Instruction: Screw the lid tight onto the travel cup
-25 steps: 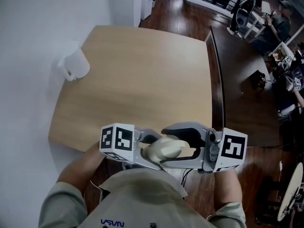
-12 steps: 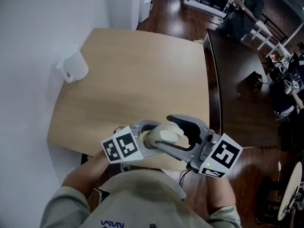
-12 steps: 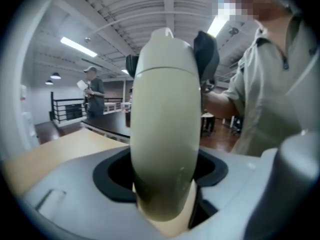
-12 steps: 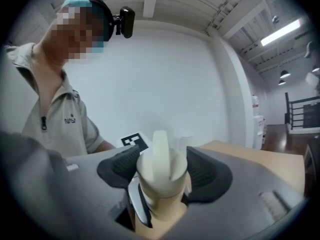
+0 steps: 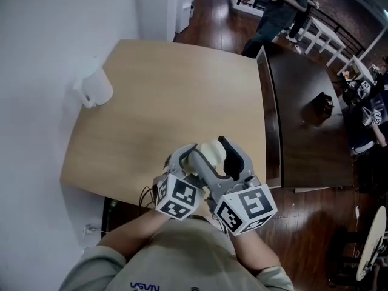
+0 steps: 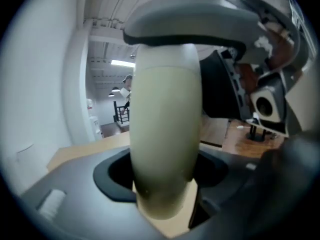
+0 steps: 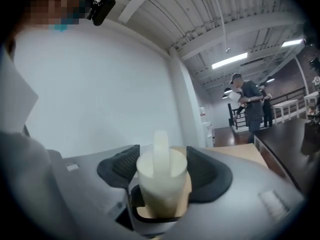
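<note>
Tongs, two, left tongs and right tongs both pinching one travel cup, one table

one left gripper, one right gripper, one travel cup, one white jug, one wooden table.

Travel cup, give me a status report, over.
Left gripper shut on travel cup body. Right gripper shut on lid. Cup held over table's near edge. White jug far left, not in the way.
</note>
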### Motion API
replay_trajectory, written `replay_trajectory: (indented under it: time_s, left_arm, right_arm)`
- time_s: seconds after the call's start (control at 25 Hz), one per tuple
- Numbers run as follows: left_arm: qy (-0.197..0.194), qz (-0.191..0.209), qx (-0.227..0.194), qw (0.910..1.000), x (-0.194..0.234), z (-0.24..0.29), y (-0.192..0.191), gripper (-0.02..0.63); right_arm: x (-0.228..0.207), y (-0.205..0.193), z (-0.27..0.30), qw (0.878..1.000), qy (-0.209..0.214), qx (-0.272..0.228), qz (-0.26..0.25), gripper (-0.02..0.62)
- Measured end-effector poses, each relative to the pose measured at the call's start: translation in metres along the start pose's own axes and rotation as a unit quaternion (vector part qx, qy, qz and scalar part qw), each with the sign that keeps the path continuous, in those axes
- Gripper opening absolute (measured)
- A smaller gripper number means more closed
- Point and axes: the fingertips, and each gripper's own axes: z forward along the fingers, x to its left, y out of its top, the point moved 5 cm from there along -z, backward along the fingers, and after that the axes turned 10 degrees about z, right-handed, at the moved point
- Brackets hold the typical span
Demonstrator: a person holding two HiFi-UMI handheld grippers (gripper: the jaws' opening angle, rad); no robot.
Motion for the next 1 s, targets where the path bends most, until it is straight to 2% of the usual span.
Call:
replay_trajectory:
  time_s: [0.16, 0.36, 0.48, 0.6, 0.68, 0.72, 0.84, 0.92, 1.0]
  left_arm:
    - [0.025, -0.007, 0.009, 0.9996, -0.002, 0.000, -0.010, 0.314]
    - [0.004, -0.016, 0.001, 0.9999, -0.009, -0.002, -0.009, 0.313]
    - [-0.039, -0.017, -0.023, 0.9988, -0.011, -0.007, 0.001, 0.313]
    - [-0.130, -0.024, -0.050, 0.9900, -0.018, -0.016, 0.007, 0.313]
    - [-0.209, -0.022, -0.073, 0.9749, -0.026, -0.027, 0.010, 0.313]
    - [-0.252, -0.019, -0.086, 0.9636, -0.031, -0.034, 0.012, 0.313]
    - [-0.374, -0.001, -0.117, 0.9198, -0.047, -0.057, 0.018, 0.314]
    - [-0.430, 0.009, -0.125, 0.8939, -0.055, -0.070, 0.020, 0.314]
    - [-0.469, 0.015, -0.126, 0.8743, -0.060, -0.078, 0.023, 0.313]
  right_arm:
    - [0.003, -0.011, 0.001, 0.999, -0.033, -0.002, -0.001, 0.291]
    - [0.006, -0.012, -0.004, 1.000, -0.026, -0.002, -0.007, 0.293]
    - [0.010, -0.007, -0.010, 1.000, 0.008, 0.000, -0.010, 0.293]
    - [0.016, 0.003, -0.023, 0.997, 0.074, -0.004, -0.009, 0.297]
    - [0.020, 0.012, -0.035, 0.991, 0.137, 0.002, -0.007, 0.304]
    - [0.022, 0.016, -0.041, 0.985, 0.172, 0.011, -0.008, 0.302]
    - [0.029, 0.023, -0.057, 0.963, 0.266, 0.046, -0.019, 0.314]
    - [0.035, 0.026, -0.064, 0.945, 0.319, 0.066, -0.016, 0.321]
    - [0.042, 0.030, -0.069, 0.927, 0.365, 0.084, -0.004, 0.321]
